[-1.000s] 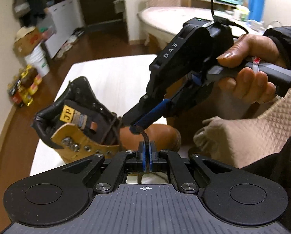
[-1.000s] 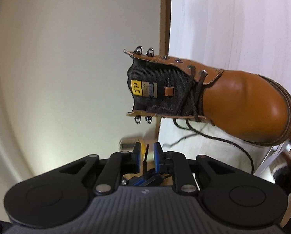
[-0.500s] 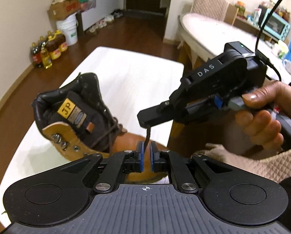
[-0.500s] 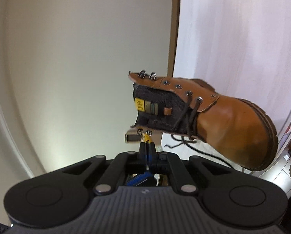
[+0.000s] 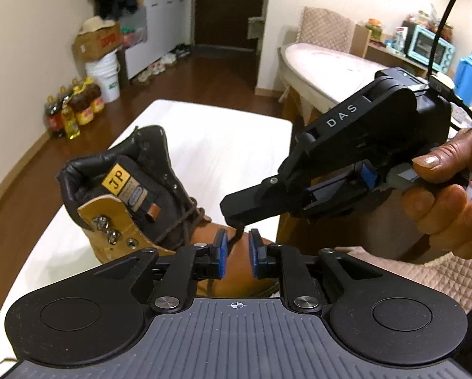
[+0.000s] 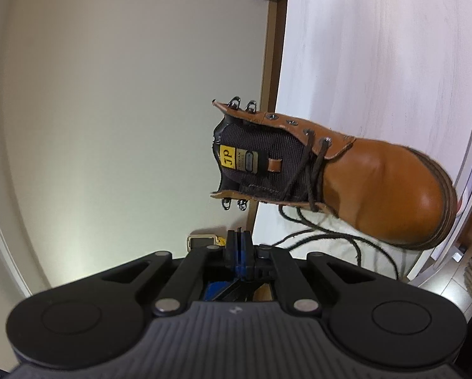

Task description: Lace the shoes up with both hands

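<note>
Item: boot (image 5: 131, 195), tan leather, upright on the white table (image 5: 236, 145), toe toward me in the left view. Lower eyelets carry crossed lace; upper eyelets (image 6: 291, 122) and the hooks (image 6: 242, 105) at the collar stand bare.

Item: lace (image 5: 237, 235), dark cord. One end runs up from the boot to the tip of my right gripper (image 5: 236, 218); slack loops on the table beside the toe (image 6: 346, 240).

Item: left gripper (image 5: 237, 254). Change noted: a second ago its blue pads were pinched together on the lace end; half a second ago they had parted slightly; now they stand clearly apart, with the cord passing loose between them.

Item: right gripper, held in a hand (image 5: 447, 195). Change noted: it was spread a second ago, with the cord between its pads; now it is clenched, and the lace end pokes out above its pads (image 6: 238, 230).

Reading: I judge the lace end has passed from left to right. That frees my left tool and puts the end with the right one; which eyelet it goes to next I cannot tell.
</note>
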Demonstrator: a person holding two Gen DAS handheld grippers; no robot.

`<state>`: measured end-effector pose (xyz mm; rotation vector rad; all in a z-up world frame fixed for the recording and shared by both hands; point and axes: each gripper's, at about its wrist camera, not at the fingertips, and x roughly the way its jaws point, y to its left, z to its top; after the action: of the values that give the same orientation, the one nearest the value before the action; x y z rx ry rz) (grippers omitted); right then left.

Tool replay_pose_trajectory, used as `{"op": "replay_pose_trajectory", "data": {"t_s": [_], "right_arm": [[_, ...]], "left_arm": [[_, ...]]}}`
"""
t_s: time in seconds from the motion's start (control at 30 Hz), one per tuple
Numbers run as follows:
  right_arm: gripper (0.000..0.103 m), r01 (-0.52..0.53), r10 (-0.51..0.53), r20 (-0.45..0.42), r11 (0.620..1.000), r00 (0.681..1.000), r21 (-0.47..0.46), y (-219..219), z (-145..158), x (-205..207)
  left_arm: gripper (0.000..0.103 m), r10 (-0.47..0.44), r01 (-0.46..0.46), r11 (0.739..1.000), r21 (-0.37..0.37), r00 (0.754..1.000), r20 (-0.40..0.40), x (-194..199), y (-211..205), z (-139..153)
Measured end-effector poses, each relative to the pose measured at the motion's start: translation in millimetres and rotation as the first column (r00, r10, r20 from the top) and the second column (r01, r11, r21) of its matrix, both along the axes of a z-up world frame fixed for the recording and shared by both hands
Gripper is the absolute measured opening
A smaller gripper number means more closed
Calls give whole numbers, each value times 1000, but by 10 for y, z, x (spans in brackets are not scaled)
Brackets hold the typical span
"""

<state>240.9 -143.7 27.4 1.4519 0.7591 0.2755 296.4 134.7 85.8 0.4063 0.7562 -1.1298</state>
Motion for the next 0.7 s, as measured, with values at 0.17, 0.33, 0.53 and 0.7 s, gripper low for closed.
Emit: {"op": "replay_pose_trajectory", "data": {"t_s": [0.17,0.33,0.53,0.7], "right_arm": [[3,31,-30,6,999,1000,-39,75,45,-55],[3,79,-72,46,981,996,-175,64,173,-158],[3,46,-37,55,983,998,-178,-122,126,-41],[8,18,-9,32,957,999,-289,-379,142,182]], "left_arm": [[3,-30,30,1000,-8,1000,-1,12,39,-6],[3,-3,2,999,34,1000,19,45,-43,-17],[3,115,-116,989,88,993,17,197,-213,-45],[3,246,-246,955,165,969,19,363,-433,-139]]}}
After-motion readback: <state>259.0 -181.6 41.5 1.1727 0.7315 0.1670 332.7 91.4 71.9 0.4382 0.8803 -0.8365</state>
